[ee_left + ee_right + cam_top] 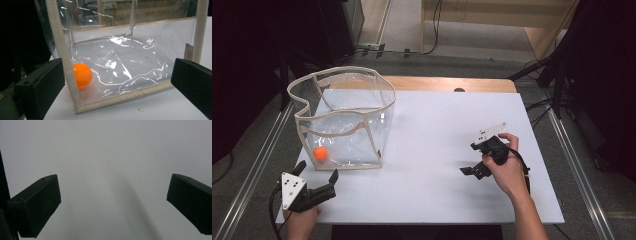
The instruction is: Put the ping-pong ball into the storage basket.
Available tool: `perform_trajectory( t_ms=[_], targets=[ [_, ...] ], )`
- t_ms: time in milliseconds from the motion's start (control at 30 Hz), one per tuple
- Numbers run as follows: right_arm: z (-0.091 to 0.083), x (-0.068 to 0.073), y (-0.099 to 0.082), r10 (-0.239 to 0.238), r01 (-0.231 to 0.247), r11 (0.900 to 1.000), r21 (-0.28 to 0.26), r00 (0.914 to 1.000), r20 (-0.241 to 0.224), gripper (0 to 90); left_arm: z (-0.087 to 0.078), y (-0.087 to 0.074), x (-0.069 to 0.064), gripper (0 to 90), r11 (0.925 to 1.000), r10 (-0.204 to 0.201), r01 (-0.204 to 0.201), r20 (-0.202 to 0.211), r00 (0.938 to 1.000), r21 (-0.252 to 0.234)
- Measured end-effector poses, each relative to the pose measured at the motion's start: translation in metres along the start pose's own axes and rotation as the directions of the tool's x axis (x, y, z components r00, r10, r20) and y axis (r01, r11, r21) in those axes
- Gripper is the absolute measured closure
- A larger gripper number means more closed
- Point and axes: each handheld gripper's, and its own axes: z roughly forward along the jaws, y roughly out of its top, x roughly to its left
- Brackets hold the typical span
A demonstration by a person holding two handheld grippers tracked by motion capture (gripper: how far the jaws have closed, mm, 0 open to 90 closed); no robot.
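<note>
Nearest the high camera, at the bottom left, the left gripper sits at the near left corner of the white worktop, held from below by the person's left hand. Its two black fingers are spread wide apart with nothing between them, and they point at the clear plastic bag just beyond them without touching it. A grey three-cornered plate tops this gripper.

Standing upright with its mouth open, the bag has see-through walls and cream fabric trim along its rim and edges. An orange ball rests on the bag's floor in its near left corner, close to the left gripper. From the left gripper view the ball lies right behind the bag's cream corner seam, inside the crinkled clear wall, and the seam stands between the two open fingers.

Well to the right of the bag, the right gripper hangs over bare worktop, grasped by the person's right hand with the forearm coming up from the bottom edge. Its fingers are likewise parted and empty; in the right gripper view the two black fingers frame plain white worktop crossed by a soft shadow.
</note>
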Motion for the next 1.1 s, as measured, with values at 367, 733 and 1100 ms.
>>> perform_trajectory(
  t_ms=[367, 733, 1100],
  targets=[
    [-0.009, 0.0, -0.02, 0.021, -0.02, 0.9991, -0.038, 0.9997, 0.012, 0.0, 0.0, 0.0, -0.001, 0.0, 0.9999, 0.009, -0.009, -0.008, 0.9999, 0.006],
    [-0.02, 0.001, -0.053, 0.06, -0.053, 0.9943, -0.092, 0.9961, 0.065, 0.0, 0.0, 0.0, -0.002, 0.0, 0.9999, 0.015, -0.015, -0.009, 0.9998, 0.003],
    [-0.032, -0.002, -0.083, 0.118, -0.099, 0.981, -0.167, 0.9875, 0.105, 0.0, 0.0, 0.0, -0.002, 0.0, 0.9998, 0.018, -0.018, -0.008, 0.9998, 0.004]
  ],
)
